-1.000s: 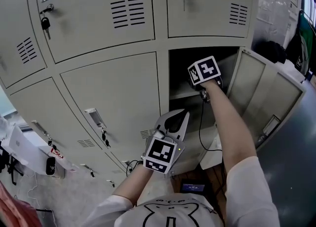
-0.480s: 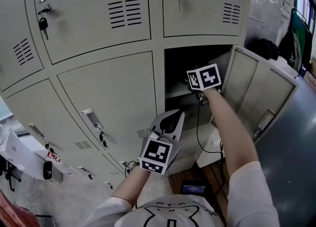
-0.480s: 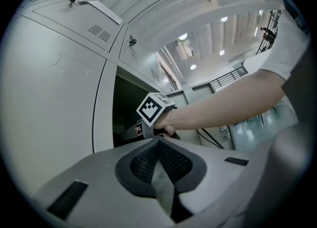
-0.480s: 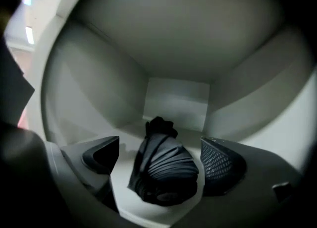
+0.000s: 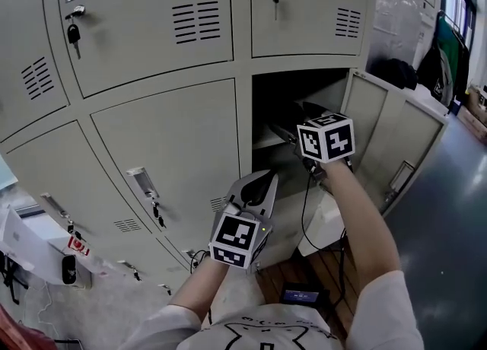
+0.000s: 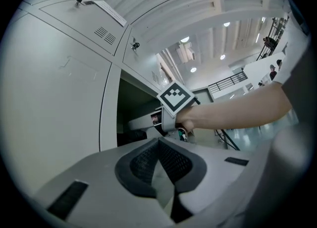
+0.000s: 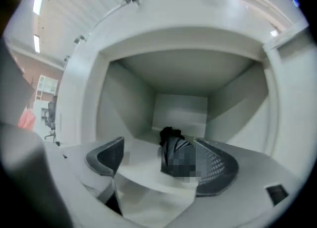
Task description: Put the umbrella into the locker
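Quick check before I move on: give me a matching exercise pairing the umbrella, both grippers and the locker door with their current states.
Things:
1. umbrella
2. left gripper
3. right gripper
4. locker door

States:
A. jaws together, empty
B. swung open
C. lying inside the compartment
D. jaws apart

Pairs: 1-C, 2-A, 3-D, 4-B.

The right gripper's jaws have just been opening; the umbrella shows between them, unpressed.

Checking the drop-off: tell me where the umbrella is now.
In the right gripper view the umbrella lies low and centre on the floor of the open locker compartment, short of its back wall.
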Tool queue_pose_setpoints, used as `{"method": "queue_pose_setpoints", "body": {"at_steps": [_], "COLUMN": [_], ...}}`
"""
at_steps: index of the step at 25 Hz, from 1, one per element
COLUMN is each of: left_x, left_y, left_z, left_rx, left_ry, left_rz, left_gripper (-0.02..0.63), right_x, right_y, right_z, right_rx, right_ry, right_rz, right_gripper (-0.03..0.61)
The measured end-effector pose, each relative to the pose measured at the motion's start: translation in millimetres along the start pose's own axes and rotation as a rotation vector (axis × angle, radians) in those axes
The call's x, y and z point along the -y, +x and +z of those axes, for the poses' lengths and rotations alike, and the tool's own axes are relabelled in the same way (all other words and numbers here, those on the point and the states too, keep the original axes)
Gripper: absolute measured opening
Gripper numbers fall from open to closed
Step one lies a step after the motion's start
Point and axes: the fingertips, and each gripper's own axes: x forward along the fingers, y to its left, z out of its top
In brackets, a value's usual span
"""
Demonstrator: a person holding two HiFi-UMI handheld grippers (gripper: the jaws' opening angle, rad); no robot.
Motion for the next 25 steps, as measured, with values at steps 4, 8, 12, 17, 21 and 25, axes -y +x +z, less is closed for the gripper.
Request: {"method": "queue_pose_setpoints", "body": {"at_steps": [4, 8, 12, 17, 21, 25], "left_x": [-1, 1, 4, 8, 12, 18], "left_y": [-4, -6, -9, -10, -8, -8], "left_z": [0, 5, 4, 6, 8, 10], "left_rx": [-0.008, 0.01, 0.009, 0.025, 0.038, 0.048], "left_ry": [-0.009, -0.014, -0.023, -0.044, -0.066, -0.078], "left_rz": [-0.009, -0.025, -0.045, -0.066, -0.076, -0.093], "left_gripper": [0.015, 0.014, 0.015, 0.015, 0.015, 0.014], "right_x": [-13, -25, -43, -64, -77, -84], "right_y": [-27, -53, -76, -105, -122, -132], "right_z": [-3, -7, -9, -9, -13, -18], "right_rx": [0.064, 0.121, 0.159, 0.217, 0.247, 0.26], "right_ry": [0.025, 0.035, -0.002, -0.04, -0.049, -0.069], "right_rz": [-0.037, -0.07, -0.093, -0.123, -0.125, -0.152], "right_gripper": [0.351, 0.251, 0.185, 0.032, -0.012, -0.012]}}
